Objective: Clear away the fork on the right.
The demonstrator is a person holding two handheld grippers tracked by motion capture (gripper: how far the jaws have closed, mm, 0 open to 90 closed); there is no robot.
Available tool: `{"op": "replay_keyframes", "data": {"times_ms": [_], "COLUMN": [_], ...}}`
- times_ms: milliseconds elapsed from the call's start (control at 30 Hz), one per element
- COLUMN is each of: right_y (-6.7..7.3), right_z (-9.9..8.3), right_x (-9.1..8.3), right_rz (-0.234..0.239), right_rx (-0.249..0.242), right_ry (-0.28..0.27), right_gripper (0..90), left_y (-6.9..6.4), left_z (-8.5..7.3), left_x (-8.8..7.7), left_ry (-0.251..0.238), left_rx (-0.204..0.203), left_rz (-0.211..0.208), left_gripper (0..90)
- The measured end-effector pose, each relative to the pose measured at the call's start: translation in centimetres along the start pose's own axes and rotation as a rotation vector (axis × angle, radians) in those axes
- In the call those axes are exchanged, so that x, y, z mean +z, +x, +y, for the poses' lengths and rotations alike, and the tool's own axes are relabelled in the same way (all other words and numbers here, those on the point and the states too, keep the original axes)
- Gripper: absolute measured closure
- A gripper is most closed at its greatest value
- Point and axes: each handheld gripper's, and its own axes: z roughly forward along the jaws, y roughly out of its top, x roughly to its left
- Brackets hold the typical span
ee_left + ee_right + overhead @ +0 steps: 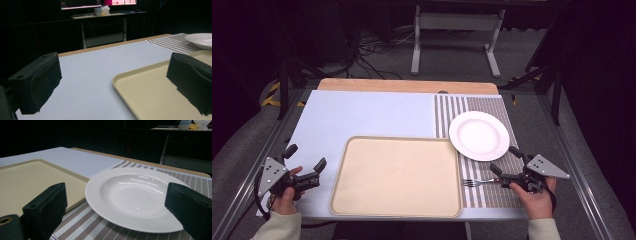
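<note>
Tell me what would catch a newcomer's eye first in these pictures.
Probably the big empty beige plastic tray at the table's near middle, then the round white plate on the striped woven placemat to its right. A silver fork lies below the plate, beside the open right gripper.

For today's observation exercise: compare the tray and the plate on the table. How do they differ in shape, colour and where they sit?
The tray is rectangular with rounded corners; the plate is round. The tray is beige, the plate glossy white. The tray is the larger of the two. The tray lies on the pale blue mat, the plate on the striped placemat. Both are empty and lie flat.
</note>
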Motion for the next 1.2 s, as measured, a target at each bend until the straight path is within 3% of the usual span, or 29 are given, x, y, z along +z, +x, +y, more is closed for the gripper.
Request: {"op": "replay_keyframes", "data": {"times_ms": [767, 1000, 1200], "right_y": [-0.1, 0.0, -0.1], "right_z": [-0.2, 0.7, 1.6], "right_x": [-0.2, -0.4, -0.1], "right_rz": [0.029, 0.031, 0.054], "right_rx": [0.016, -0.008, 0.003], "right_ry": [-0.011, 0.012, 0.014], "right_gripper": [4.3, 4.3, 4.1], "left_y": [-0.1, -0.1, -0.2], "left_z": [0.1, 0.2, 0.2], "left_x": [0.1, 0.0, 0.0], "left_ry": [-0.007, -0.008, -0.005], "left_rx": [-0.010, -0.014, -0.010], "left_rz": [-0.005, -0.003, -0.004], "left_gripper": [0.3, 0.3, 0.4]}}
